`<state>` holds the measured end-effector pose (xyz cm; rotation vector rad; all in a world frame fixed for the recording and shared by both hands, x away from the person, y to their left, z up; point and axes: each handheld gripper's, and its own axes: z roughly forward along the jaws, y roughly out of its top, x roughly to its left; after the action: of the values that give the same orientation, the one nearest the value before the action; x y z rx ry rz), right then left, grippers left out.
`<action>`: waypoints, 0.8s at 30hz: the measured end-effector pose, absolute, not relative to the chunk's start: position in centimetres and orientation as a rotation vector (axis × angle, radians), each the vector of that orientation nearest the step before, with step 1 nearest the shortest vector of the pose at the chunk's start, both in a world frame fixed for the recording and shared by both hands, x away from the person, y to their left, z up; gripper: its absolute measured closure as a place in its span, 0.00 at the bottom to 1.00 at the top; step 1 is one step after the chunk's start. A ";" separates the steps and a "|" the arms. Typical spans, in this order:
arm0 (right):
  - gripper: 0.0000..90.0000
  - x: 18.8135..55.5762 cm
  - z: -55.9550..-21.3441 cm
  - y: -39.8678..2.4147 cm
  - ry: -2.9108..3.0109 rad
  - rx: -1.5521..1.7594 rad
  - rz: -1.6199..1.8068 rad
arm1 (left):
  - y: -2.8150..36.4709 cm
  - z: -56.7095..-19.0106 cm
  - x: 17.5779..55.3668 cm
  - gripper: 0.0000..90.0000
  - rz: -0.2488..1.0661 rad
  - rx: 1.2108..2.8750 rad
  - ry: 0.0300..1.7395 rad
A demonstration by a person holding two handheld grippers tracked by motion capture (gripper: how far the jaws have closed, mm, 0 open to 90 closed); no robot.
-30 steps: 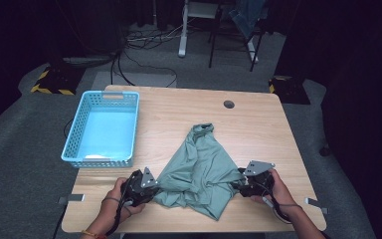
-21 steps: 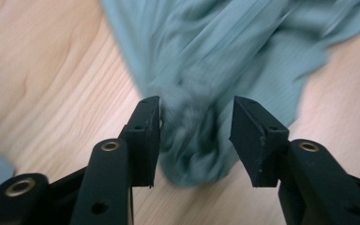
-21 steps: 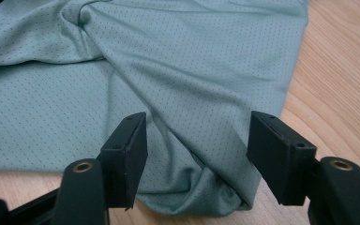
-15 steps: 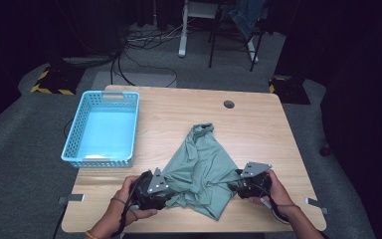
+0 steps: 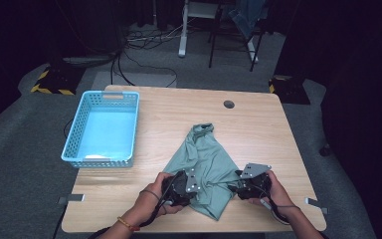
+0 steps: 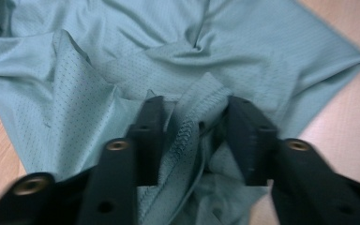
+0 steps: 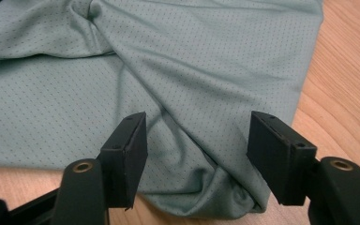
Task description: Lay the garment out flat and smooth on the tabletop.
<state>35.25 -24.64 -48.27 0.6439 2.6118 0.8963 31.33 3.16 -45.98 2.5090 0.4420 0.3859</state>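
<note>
a green mesh garment (image 5: pixel 206 167) is lying crumpled on the near half of the wooden table (image 5: pixel 258 129), its collar end pointing toward the far edge and its lower part spreading toward the person.

the left gripper (image 5: pixel 183 187) is sitting at the garment's near left edge, held by the person's left hand (image 5: pixel 151 196). in the left gripper view, its two black jaws are standing partly apart with a raised fold of the fabric and its stitched hem (image 6: pixel 187 136) bunched between them; whether the jaws are actually pinching the fold or merely straddling it cannot be told.

the right gripper (image 5: pixel 248 183) is sitting at the garment's near right edge, held by the right hand (image 5: pixel 273 191). in the right gripper view, its jaws are spread wide, with a rounded corner of the garment (image 7: pixel 206 187) lying on the table between them; neither pad is touching the cloth.

a blue plastic basket (image 5: pixel 102 128) is standing on the left side of the table, well apart from the garment. a round cable hole (image 5: pixel 229 104) is showing near the table's far edge.
</note>
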 end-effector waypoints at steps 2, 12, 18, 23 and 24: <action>0.42 35.2 -48.3 -24.6 2.612 0.639 0.897 | 3.0 -46.3 31.4 0.80 0.415 2.527 0.442; 0.42 35.0 -48.2 -24.2 2.620 0.618 0.904 | 5.4 -45.0 31.7 0.97 0.381 2.402 0.524; 0.42 34.9 -48.2 -23.5 2.627 0.591 0.894 | 8.5 -44.3 31.4 0.97 0.412 2.303 0.634; 0.42 35.3 -48.3 -23.6 2.639 0.609 0.893 | 11.8 -44.1 30.9 0.97 0.438 2.237 0.743; 0.43 35.3 -48.3 -23.7 2.642 0.609 0.896 | 12.7 -44.1 30.8 0.97 0.434 2.217 0.768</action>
<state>35.35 -23.69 -48.32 0.6090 2.6416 0.8957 30.81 12.71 -44.12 2.2169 0.7683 0.4335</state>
